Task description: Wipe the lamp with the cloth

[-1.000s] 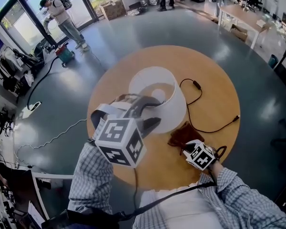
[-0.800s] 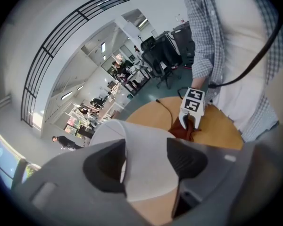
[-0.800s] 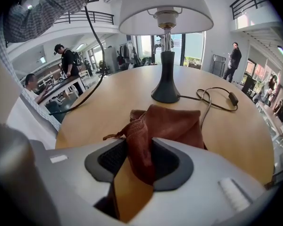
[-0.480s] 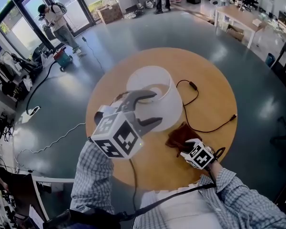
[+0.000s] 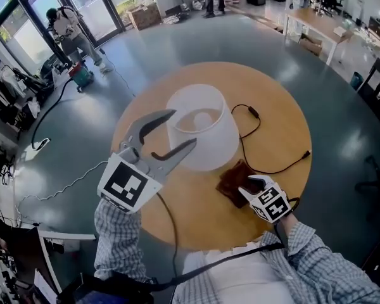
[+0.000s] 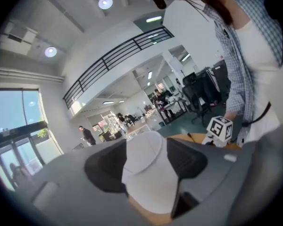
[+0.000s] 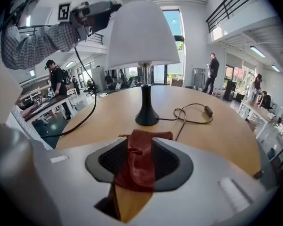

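Closing inward, fingers (image 7: 167, 162) of the right gripper (image 7: 139, 142) straddle the cloth (image 7: 140, 169).

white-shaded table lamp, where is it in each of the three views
Head view: the white-shaded table lamp sits at centre, seen from above.
Left gripper view: lamp low at centre.
Right gripper view: lamp at upper centre, standing upright.
Shared landmark: the round wooden table under it.

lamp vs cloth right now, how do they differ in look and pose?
Colour: the lamp has a white shade and a black base; the cloth is reddish-brown.
Pose: the lamp stands upright; the cloth lies low and crumpled.
Place: on the round wooden table, the lamp is central and the cloth is nearer the edge.
Shared: both rest on it.
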Motion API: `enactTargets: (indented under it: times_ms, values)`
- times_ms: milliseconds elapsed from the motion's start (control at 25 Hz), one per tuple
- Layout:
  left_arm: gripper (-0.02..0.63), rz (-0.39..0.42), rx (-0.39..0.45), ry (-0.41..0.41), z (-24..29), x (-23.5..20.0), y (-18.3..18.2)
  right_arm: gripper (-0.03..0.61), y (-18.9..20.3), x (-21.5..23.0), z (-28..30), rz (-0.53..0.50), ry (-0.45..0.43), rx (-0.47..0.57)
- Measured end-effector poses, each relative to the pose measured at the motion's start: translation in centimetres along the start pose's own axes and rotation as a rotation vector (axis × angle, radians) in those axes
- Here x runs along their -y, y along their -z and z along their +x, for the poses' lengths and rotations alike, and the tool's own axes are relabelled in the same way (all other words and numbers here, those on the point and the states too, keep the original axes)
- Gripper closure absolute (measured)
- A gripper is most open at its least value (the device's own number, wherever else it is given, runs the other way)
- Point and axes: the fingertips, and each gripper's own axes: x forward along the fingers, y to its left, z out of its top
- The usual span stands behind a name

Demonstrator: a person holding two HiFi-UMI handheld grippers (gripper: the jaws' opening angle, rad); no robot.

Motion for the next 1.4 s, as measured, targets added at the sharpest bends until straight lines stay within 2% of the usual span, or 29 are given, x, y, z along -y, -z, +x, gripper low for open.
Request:
enactTargets:
  times_ms: [160, 200, 280, 360, 480, 640, 720, 800, 960, 1080, 1400]
  values:
    - [0.501, -0.114, 0.005, -0.076, -2.6, 0.3, 2.4, 0.515, -2.9, 1.2, -2.5, 0.055, 0.085, 0.138]
    - [0.541, -0.155, 0.005, -0.087, -3.2, 0.9, 3.2, 0.558, -3.5, 1.1, -3.1, 0.072, 0.086, 0.170]
    - [0.605, -0.268, 0.024, -0.112, -4.0, 2.4, 4.7, 0.575, -4.7, 0.4, -4.2, 0.110, 0.058, 0.237]
    - [0.611, -0.394, 0.049, -0.127, -4.3, 4.3, 6.1, 0.575, -5.6, -0.5, -4.7, 0.142, 0.021, 0.288]
    - [0.611, -0.527, 0.056, -0.138, -4.3, 7.3, 8.3, 0.575, -6.5, -1.8, -4.9, 0.146, -0.006, 0.315]
    - [0.611, -0.652, 0.086, -0.156, -3.4, 11.6, 11.7, 0.575, -6.8, -2.6, -4.7, 0.134, -0.004, 0.326]
    - [0.611, -0.703, 0.070, -0.153, -2.7, 13.8, 13.4, 0.575, -6.6, -2.7, -4.1, 0.135, 0.000, 0.322]
    - [0.611, -0.715, 0.020, -0.130, -2.1, 16.1, 15.2, 0.575, -6.3, -2.7, -3.5, 0.140, -0.004, 0.313]
    - [0.611, -0.647, -0.096, -0.015, -1.0, 20.8, 17.2, 0.575, -5.7, -3.0, -3.2, 0.152, -0.019, 0.298]
    - [0.611, -0.666, -0.109, 0.018, -0.9, 22.1, 17.5, 0.575, -5.4, -3.4, -3.2, 0.160, -0.027, 0.285]
    - [0.611, -0.688, -0.117, 0.023, -1.1, 22.5, 18.1, 0.575, -4.7, -3.9, -3.0, 0.145, -0.040, 0.256]
